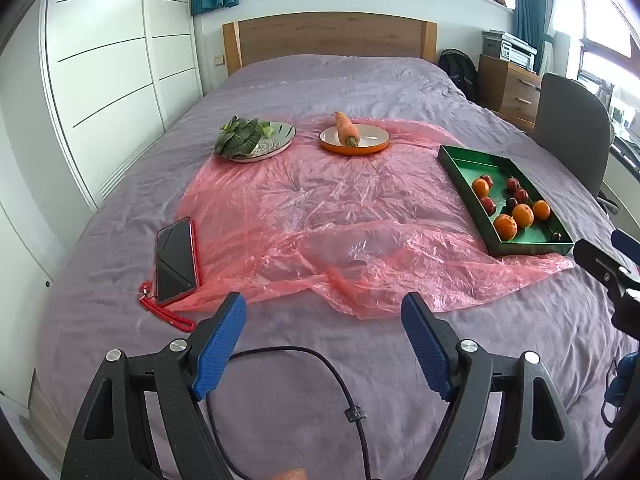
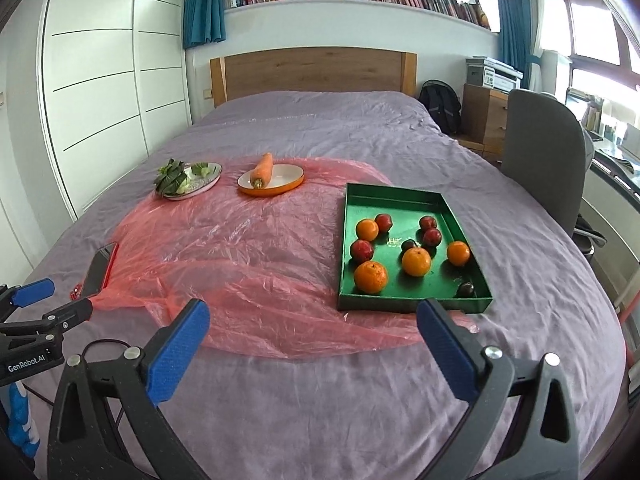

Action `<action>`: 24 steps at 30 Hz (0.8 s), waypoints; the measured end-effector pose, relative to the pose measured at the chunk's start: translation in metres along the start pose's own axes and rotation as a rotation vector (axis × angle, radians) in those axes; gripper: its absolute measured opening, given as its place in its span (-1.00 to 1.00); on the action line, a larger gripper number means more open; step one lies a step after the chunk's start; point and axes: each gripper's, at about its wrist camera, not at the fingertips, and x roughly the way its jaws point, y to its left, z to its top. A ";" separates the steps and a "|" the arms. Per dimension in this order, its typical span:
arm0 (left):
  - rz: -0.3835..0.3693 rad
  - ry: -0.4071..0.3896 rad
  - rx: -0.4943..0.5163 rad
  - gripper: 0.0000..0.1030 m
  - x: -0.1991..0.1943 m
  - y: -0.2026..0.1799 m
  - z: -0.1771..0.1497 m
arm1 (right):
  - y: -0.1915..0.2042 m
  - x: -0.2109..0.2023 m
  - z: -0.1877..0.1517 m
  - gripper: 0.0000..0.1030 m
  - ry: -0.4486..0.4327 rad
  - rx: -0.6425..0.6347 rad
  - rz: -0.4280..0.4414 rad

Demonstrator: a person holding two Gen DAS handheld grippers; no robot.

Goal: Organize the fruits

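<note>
On the bed (image 2: 304, 380), from the left: a phone (image 1: 176, 266), greens on a plate (image 1: 276, 142), a carrot (image 2: 262, 170) in a bowl (image 2: 286, 184), then fruits in the green tray (image 2: 348, 240); left gripper (image 1: 324, 344) and right gripper (image 2: 312, 344) both spread, empty

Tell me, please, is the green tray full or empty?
Partly full: the tray holds oranges and red fruits, with bare green floor between them.

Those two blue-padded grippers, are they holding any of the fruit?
No. The left gripper and right gripper are both open and empty above the bed; the oranges lie in the green tray.
</note>
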 end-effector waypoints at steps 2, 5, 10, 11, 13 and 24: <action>-0.001 0.005 -0.007 0.46 0.002 0.001 0.001 | -0.001 0.004 -0.002 1.00 0.005 0.004 -0.001; -0.002 0.013 -0.006 0.46 0.005 0.001 0.002 | -0.005 0.009 -0.006 1.00 0.019 0.013 -0.005; -0.011 0.013 -0.008 0.46 0.009 0.000 0.002 | -0.010 0.019 -0.013 1.00 0.053 0.015 -0.019; -0.012 0.006 -0.006 0.46 0.009 0.000 0.002 | -0.011 0.020 -0.016 1.00 0.060 0.015 -0.021; -0.015 -0.001 -0.006 0.46 0.008 -0.002 0.002 | -0.012 0.023 -0.018 1.00 0.069 0.018 -0.024; -0.033 0.003 0.000 0.50 0.013 -0.004 0.004 | -0.014 0.030 -0.021 1.00 0.090 0.010 -0.032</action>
